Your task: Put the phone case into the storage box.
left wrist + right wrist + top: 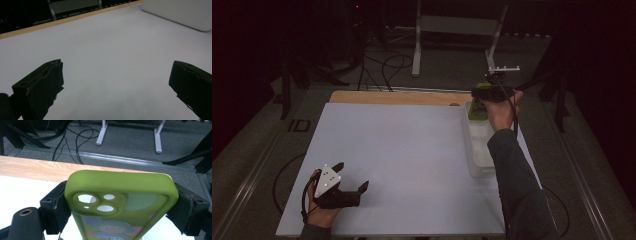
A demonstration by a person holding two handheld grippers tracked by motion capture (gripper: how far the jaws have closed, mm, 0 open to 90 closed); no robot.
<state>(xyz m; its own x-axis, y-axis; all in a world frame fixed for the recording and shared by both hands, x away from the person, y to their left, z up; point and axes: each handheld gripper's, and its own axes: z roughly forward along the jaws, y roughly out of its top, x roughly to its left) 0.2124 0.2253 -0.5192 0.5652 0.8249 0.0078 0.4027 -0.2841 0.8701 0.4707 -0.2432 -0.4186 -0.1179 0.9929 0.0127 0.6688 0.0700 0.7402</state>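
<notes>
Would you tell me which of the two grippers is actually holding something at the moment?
The right gripper, over the white bin, is clamped on a green phone case. The left gripper rests open on the table with nothing between its jaws.

The place looks like a lab or a recording room, not a home. A plain white board [402, 165] lies on a wooden table [397, 97] and serves as the work surface. The floor is grey carpet [447, 65] with a metal rail [247, 180] along the side. Loose black cables [384, 65] lie on the floor behind the table. White legs of a metal stand [417, 45] are at the back. The surroundings are dark, and only the table area has light.
</notes>
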